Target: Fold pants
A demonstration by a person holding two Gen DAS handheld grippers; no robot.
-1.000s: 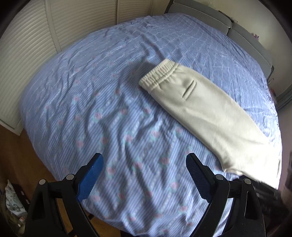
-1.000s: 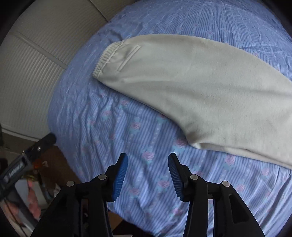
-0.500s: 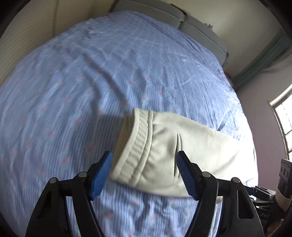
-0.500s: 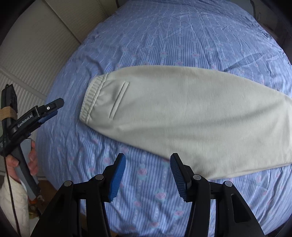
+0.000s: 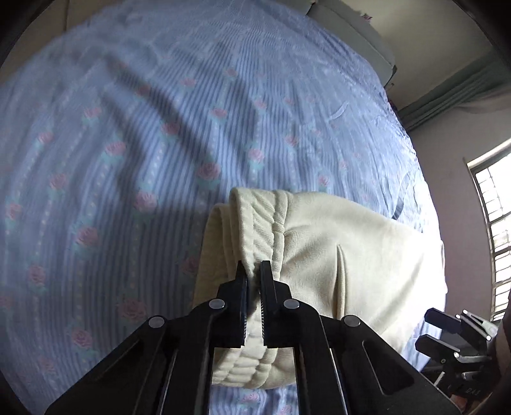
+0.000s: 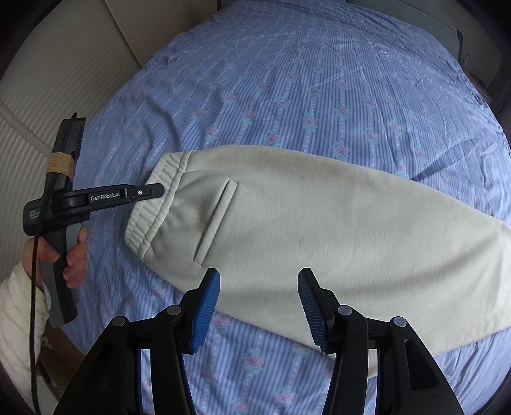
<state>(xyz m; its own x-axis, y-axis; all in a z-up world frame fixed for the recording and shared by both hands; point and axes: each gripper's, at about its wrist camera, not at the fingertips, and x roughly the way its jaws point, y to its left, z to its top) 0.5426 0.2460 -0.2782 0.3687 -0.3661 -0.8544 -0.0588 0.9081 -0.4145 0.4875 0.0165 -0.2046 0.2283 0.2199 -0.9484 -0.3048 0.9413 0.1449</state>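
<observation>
Cream pants [image 6: 319, 230] lie folded lengthwise on the blue bed, waistband [image 6: 153, 204] to the left, legs running right. My left gripper [image 5: 254, 271] is shut on the elastic waistband [image 5: 255, 230], which bunches up between the jaws. In the right wrist view the left gripper [image 6: 153, 191] shows from the side at the waistband edge. My right gripper [image 6: 258, 293] is open and empty, hovering over the near edge of the pants below the back pocket slit [image 6: 217, 223].
The bed sheet [image 6: 287, 79] is blue striped with pink roses and is wrinkled. A white louvred wardrobe [image 6: 48, 79] stands left of the bed. A headboard [image 5: 351, 28] is at the far end; a window [image 5: 495, 223] is at the right.
My left gripper moved onto the waistband and shut on it. My right gripper moved forward over the near edge of the pants and opened wider.
</observation>
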